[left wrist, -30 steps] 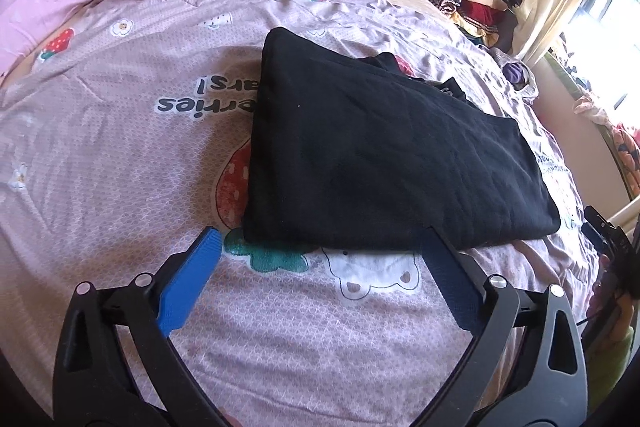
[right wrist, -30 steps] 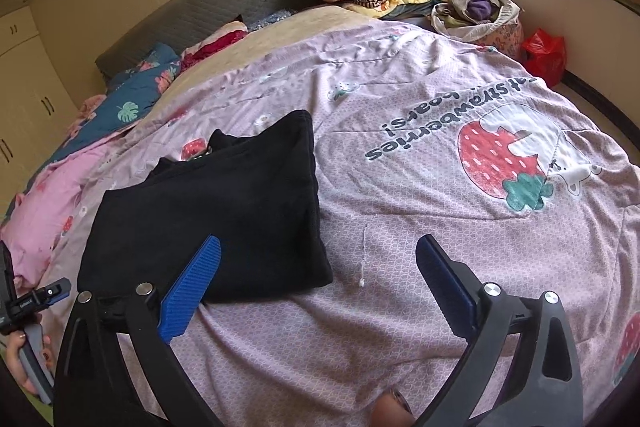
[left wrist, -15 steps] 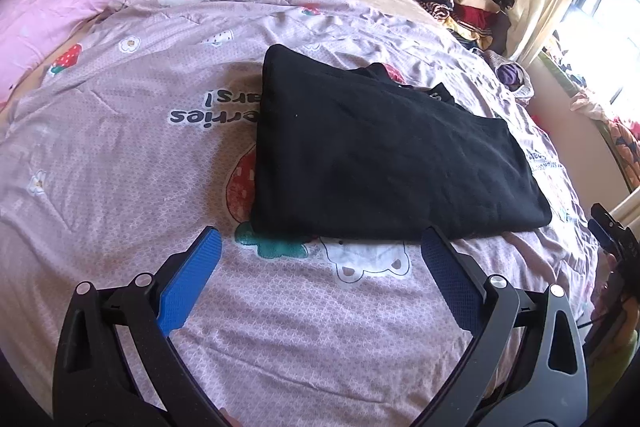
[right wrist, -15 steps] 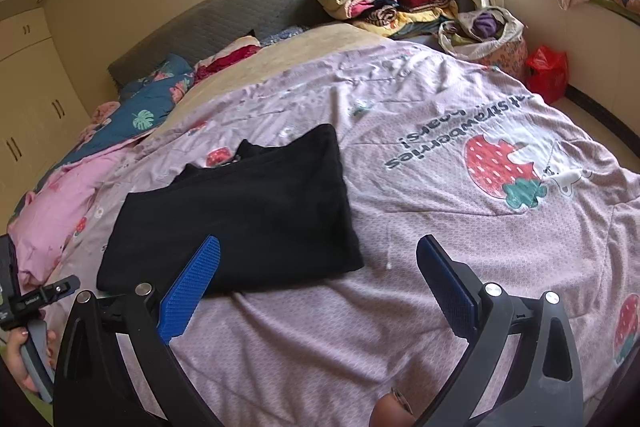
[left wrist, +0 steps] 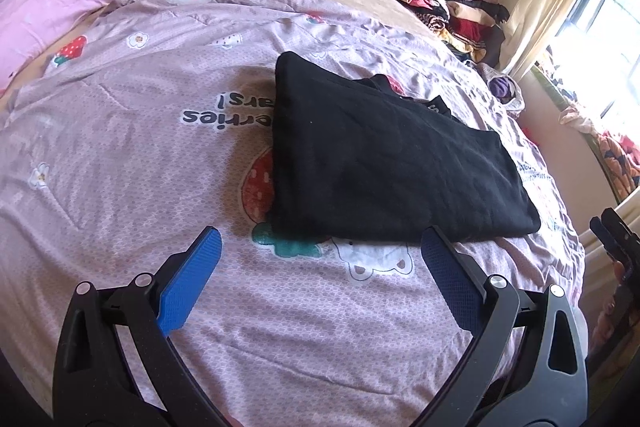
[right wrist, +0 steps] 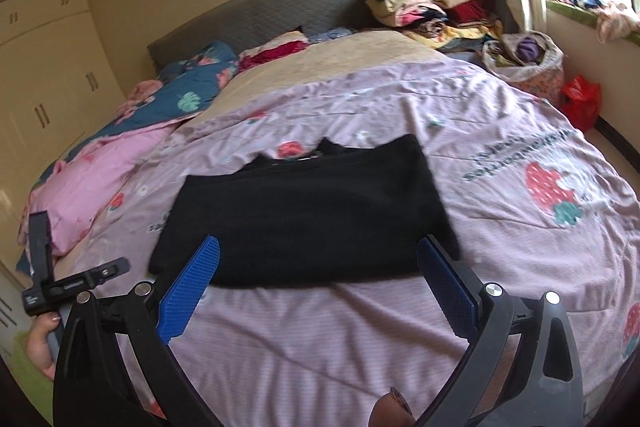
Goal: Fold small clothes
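Folded black garment [left wrist: 384,155] — flat mid-way across the strawberry-print duvet [left wrist: 120,155], your left gripper [left wrist: 320,259] and right gripper [right wrist: 318,263] both spread wide, empty, just short of its near edge.

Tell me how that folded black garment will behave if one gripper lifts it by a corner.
The black garment lies flat in soft stacked layers, so it will probably droop and unfold if lifted by one corner. It looks like thin knit, likely light. Pushed across the wrinkled pink quilt, it would probably bunch rather than slide.
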`<state>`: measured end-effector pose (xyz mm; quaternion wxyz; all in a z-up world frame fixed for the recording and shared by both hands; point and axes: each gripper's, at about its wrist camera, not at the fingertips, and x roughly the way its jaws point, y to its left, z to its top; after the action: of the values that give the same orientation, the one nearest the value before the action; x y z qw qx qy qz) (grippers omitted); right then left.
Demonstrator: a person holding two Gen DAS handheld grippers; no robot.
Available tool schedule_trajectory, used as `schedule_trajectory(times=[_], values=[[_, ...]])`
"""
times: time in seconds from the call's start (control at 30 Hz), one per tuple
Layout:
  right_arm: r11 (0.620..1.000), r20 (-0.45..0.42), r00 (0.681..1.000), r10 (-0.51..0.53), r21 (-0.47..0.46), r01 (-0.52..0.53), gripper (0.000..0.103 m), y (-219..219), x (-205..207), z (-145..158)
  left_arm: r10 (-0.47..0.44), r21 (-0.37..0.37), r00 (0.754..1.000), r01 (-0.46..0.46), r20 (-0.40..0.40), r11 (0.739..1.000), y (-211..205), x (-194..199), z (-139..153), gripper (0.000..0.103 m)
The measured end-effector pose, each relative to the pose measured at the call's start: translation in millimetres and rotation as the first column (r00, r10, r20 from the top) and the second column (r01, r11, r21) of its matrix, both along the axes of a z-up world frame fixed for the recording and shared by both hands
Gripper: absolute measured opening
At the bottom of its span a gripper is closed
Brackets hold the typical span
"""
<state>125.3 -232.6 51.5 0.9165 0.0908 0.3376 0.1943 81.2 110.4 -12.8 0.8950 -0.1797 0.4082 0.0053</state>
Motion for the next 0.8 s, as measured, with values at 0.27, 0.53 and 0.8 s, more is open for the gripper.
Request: schedule_trajectory(times=[0.27, 0.53, 0.8], values=[[0.995, 0.019, 0.996, 0.084, -0.057, -0.083, 0.098, 52.6, -9.2, 9.6, 0.027, 0.0, 0.999, -0.027, 0.024, 1.0, 21.1, -11.0, 3.9, 0.093], [0.985, 0.017, 0.991, 0.135, -0.106, -0.132, 0.098, 90.5, -15.5, 8.9, 0.052, -0.022, 0.997, -0.051, 0.05, 0.998, 44.4, -21.9, 7.2, 0.093], [0.972, 0.015, 0.983, 0.185, -0.149, -0.181, 0.098, 126.1, -22.4, 8.2, 0.088, -0.047, 0.994, -0.085, 0.065, 0.995, 67.1, -29.6, 7.1, 0.093]])
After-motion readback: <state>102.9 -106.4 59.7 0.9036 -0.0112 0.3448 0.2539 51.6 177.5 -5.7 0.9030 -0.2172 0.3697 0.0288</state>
